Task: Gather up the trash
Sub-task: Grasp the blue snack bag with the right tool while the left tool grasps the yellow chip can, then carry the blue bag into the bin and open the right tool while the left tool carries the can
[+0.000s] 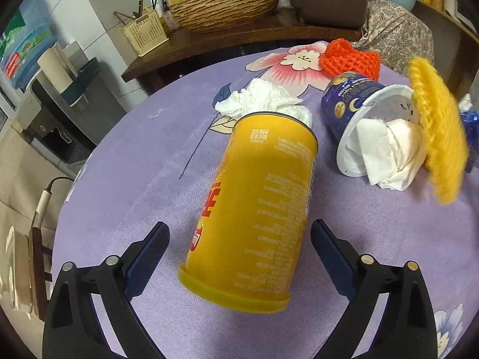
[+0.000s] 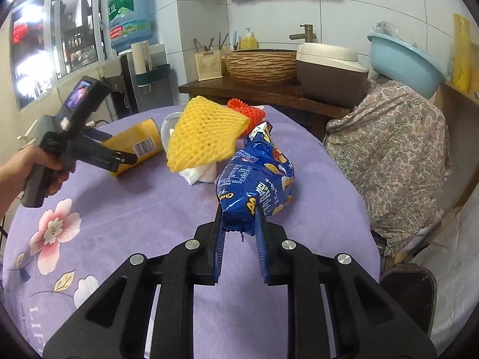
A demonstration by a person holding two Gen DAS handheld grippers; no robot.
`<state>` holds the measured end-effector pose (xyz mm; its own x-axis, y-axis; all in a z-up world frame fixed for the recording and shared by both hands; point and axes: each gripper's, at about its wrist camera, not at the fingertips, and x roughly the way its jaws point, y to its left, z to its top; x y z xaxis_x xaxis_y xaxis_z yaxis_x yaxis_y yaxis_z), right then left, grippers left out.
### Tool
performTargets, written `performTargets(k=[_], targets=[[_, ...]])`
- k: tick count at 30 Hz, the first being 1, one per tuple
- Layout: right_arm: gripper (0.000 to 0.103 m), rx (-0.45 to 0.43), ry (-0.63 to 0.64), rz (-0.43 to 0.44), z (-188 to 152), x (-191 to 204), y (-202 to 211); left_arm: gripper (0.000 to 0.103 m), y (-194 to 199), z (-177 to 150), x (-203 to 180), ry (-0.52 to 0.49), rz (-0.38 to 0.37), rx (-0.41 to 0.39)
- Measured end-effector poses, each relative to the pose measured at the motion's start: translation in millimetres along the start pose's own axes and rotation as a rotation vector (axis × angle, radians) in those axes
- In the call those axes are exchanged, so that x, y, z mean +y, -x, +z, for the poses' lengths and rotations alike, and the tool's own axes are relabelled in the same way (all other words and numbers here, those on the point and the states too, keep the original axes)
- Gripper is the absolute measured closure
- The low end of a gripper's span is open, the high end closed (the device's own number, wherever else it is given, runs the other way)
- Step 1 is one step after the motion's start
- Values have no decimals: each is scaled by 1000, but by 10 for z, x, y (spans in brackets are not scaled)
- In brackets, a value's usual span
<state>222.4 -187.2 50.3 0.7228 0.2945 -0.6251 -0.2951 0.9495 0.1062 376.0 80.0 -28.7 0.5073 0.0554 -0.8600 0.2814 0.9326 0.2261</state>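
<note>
A yellow chip can (image 1: 254, 206) lies on its side on the purple tablecloth (image 1: 125, 185). My left gripper (image 1: 239, 233) is open, a finger on each side of the can's lidded end, not touching. It also shows in the right wrist view (image 2: 119, 157) at the can (image 2: 140, 146). My right gripper (image 2: 239, 218) is shut on the end of a blue chip bag (image 2: 257, 179), held above the cloth. A yellow foam net (image 2: 203, 133) rests on the bag's far end. A blue cup (image 1: 359, 116) lies tipped with tissue (image 1: 386, 155) at its mouth. Crumpled tissue (image 1: 263, 101) lies behind the can.
An orange foam net (image 1: 350, 58) lies at the table's far side. Beyond it a wooden counter (image 1: 239, 42) holds a woven basin (image 1: 224, 6) and a rice cooker (image 2: 329, 68). A cloth-covered stand (image 2: 389, 155) is at right, a water dispenser (image 2: 131, 59) at left.
</note>
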Motion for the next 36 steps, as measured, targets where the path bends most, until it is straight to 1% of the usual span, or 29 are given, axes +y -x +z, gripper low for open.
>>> performTargets(k=[2,3,4,8,11,15,20,21,25,28,33,36], targets=[[83,-8,-3,1,-44,-16,73,27,-33,-2,13,7,-16,17],[83,-10,-5,0,-64,-21,99,27,-44,-4,12,8,-13,21],[83,-14,-10,1,-86,-36,124,30,-41,-1,5,5,-9,17],[83,-22,-39,22,-157,-104,192,33,-5,-35,-49,-12,11,6],[83,-37,-53,44,-207,-138,268,34,46,-98,-42,6,-10,-10],[83,-57,-74,73,-291,-177,389,36,210,-320,-14,57,-48,-57],[83,-83,-103,110,-434,-262,545,37,544,-713,-86,94,-97,-143],[83,-89,-108,115,-465,-277,575,37,632,-805,-133,96,-113,-164],[83,-101,-114,129,-611,-307,666,37,868,-1045,-342,106,-185,-205],[83,-103,-128,132,-722,-324,730,37,1039,-1183,-597,84,-214,-245],[83,-120,-154,113,-897,-416,893,37,1182,-1165,-1025,37,-312,-269],[83,-135,-174,100,-999,-500,1012,37,1271,-1084,-1327,-3,-343,-301]])
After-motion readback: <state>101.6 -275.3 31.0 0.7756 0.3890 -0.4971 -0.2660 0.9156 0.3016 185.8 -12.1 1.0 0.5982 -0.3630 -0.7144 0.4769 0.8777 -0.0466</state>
